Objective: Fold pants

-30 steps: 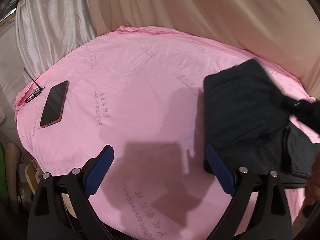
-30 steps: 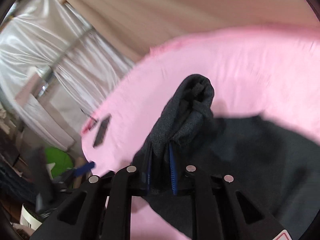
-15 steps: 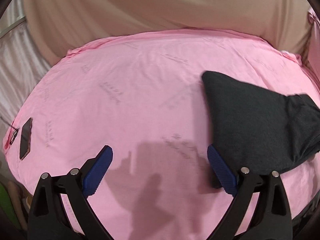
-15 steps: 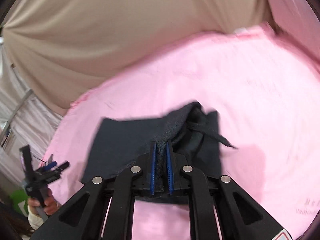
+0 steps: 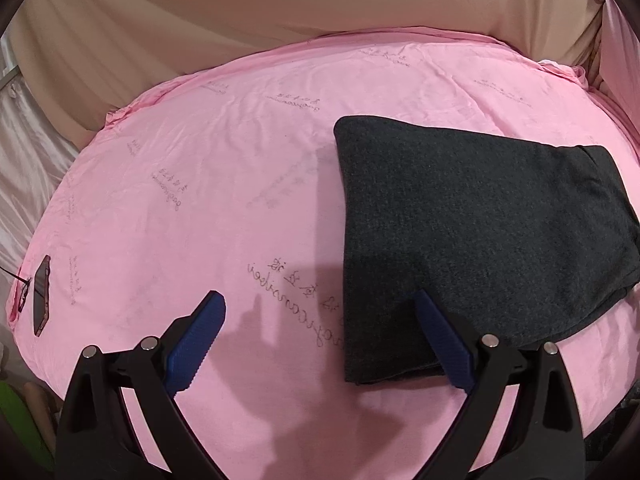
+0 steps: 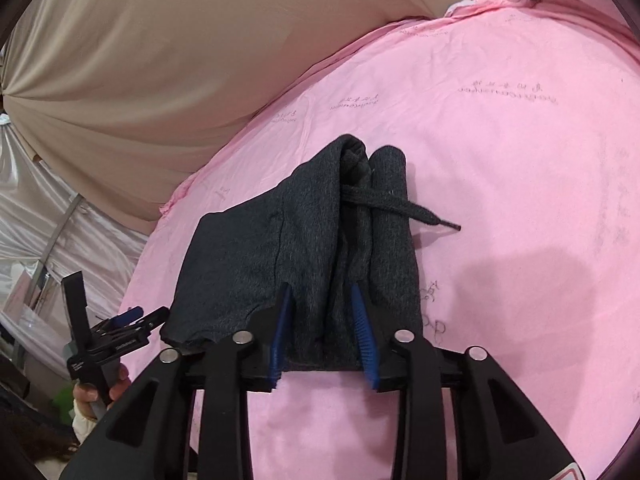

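A surface (image 5: 224,184) draped in a pink sheet printed with faint lines of script is seen in both views, with tan fabric (image 5: 240,20) hung behind it and pale satin cloth (image 5: 24,168) at its left end. The dark grey pants (image 5: 472,224) are laid on the right part of the surface as a folded, roughly rectangular stack, with the layered edges visible along the near side. In the right wrist view the waistband end of the pants (image 6: 320,248) is bunched into upright folds, and a dark drawstring (image 6: 412,210) is trailed from it onto the pink sheet.

The left tool (image 5: 320,344) is held wide apart above the sheet, nothing being gripped; its right blue pad (image 5: 444,344) is placed over the near left corner of the pants, though contact cannot be judged. The right tool (image 6: 324,328) is parted to a middling width, with the near edge of the bunched pants lying between its blue pads (image 6: 362,332); whether the cloth is pinched cannot be told. The left tool (image 6: 116,336) is also seen at the surface's left edge in the right wrist view, held by a hand (image 6: 100,390).

A dark phone (image 5: 41,294) is lain at the far left edge of the surface, well apart from the pants.
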A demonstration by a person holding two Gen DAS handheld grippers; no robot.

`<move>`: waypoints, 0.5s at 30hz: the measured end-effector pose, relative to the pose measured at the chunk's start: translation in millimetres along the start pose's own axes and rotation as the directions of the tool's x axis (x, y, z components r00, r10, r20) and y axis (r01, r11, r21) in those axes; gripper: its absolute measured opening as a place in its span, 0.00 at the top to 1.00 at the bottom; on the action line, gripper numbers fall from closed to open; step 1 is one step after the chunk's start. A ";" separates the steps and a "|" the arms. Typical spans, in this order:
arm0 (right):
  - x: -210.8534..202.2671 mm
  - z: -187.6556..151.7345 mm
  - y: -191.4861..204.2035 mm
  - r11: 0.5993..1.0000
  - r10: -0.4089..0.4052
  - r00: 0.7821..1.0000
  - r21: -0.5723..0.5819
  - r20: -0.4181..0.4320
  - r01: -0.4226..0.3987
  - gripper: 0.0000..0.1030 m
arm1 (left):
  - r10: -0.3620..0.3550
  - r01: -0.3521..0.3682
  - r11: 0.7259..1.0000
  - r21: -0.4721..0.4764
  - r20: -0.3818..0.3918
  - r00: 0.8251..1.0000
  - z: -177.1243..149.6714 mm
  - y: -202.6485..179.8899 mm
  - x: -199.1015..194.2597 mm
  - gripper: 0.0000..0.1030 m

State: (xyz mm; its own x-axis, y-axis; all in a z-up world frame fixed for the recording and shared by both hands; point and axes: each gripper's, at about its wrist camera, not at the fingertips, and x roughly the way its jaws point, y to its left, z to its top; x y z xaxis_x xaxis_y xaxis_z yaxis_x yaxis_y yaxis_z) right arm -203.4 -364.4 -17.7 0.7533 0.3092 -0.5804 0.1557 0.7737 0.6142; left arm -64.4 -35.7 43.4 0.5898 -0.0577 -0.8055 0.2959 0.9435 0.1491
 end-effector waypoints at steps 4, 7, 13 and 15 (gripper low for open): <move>6.0 6.0 8.8 0.997 -0.066 0.998 -0.049 0.005 0.066 0.79 | -0.005 0.005 1.000 -0.005 -0.012 1.000 2.3 -3.3 6.7 0.09; -13.0 15.6 34.4 0.988 -0.070 0.996 -0.136 0.054 0.077 0.93 | -0.016 0.016 1.000 0.000 -0.005 1.000 3.8 -6.6 2.8 0.09; -5.5 9.7 7.0 0.939 -0.316 0.949 -0.139 0.021 0.316 0.98 | -0.083 0.083 0.997 0.005 -0.008 0.997 4.0 -13.0 -0.9 0.09; -3.7 5.9 -13.5 0.959 -0.277 0.961 -0.057 -0.006 0.276 0.88 | -0.122 0.122 0.993 -0.008 -0.016 0.992 4.5 -13.5 1.3 0.09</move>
State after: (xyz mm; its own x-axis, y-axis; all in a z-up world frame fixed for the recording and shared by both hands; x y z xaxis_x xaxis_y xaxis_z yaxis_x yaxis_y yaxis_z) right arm -204.5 -379.2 -20.6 0.6771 0.0857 -0.7309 0.3212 0.8592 0.3983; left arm -64.2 -49.9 42.9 0.5368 -0.1670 -0.8270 0.3593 0.9321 0.0450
